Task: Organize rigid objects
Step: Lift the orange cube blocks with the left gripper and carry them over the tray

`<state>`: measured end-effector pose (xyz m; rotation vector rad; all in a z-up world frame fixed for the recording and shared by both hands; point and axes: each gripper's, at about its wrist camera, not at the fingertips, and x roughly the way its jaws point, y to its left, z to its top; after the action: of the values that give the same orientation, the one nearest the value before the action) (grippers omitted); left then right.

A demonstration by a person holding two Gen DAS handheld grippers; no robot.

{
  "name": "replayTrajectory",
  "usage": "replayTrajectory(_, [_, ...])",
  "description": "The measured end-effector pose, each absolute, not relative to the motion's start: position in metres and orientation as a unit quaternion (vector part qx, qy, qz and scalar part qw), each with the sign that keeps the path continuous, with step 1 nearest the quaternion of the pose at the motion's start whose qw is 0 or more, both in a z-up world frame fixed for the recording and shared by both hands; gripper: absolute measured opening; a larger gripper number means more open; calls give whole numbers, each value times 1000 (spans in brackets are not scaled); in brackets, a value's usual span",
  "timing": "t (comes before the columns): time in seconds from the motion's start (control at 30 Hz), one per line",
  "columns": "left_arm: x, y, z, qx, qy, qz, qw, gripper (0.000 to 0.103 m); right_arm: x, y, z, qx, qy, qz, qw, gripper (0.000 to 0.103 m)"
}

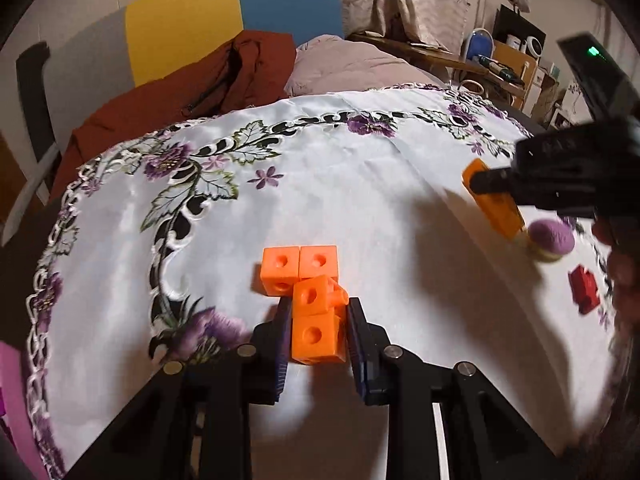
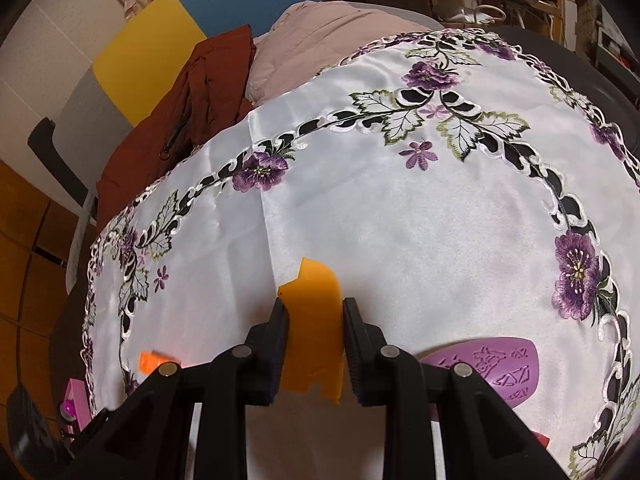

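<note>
My left gripper (image 1: 318,320) is shut on a piece made of orange linking cubes (image 1: 318,322), held just above the white embroidered cloth (image 1: 360,200). Two more orange cubes (image 1: 299,266) lie joined side by side on the cloth right beyond it. In the right wrist view my right gripper (image 2: 314,324) is shut on a flat orange block (image 2: 314,320). That same orange block (image 1: 494,204) and the right gripper (image 1: 496,184) show at the right edge of the left wrist view, beside a purple-topped round piece (image 1: 551,240).
A red cube piece (image 1: 584,288) lies at the right near a hand. A purple embossed plate (image 2: 486,364) rests on the cloth by the right gripper. An orange bit (image 2: 150,362) sits near the cloth's left rim. A rust-red jacket (image 1: 180,100) and a pink pillow (image 1: 348,64) lie beyond the table.
</note>
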<state>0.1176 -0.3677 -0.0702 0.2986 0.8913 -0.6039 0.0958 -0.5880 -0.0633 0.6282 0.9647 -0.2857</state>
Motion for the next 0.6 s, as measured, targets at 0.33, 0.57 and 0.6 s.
replayTrajectory(0.33, [138, -381, -74, 138, 428, -267, 852, 59, 97, -586, -65, 281, 464, -137, 829, 26])
replayTrajectory(0.57, [128, -362, -70, 123, 429, -286, 848, 41, 99, -584, -66, 270, 469, -138, 830, 26])
replayTrajectory(0.6, [127, -356, -69, 108, 432, -285, 848, 41, 99, -583, -65, 268, 469, -138, 830, 26])
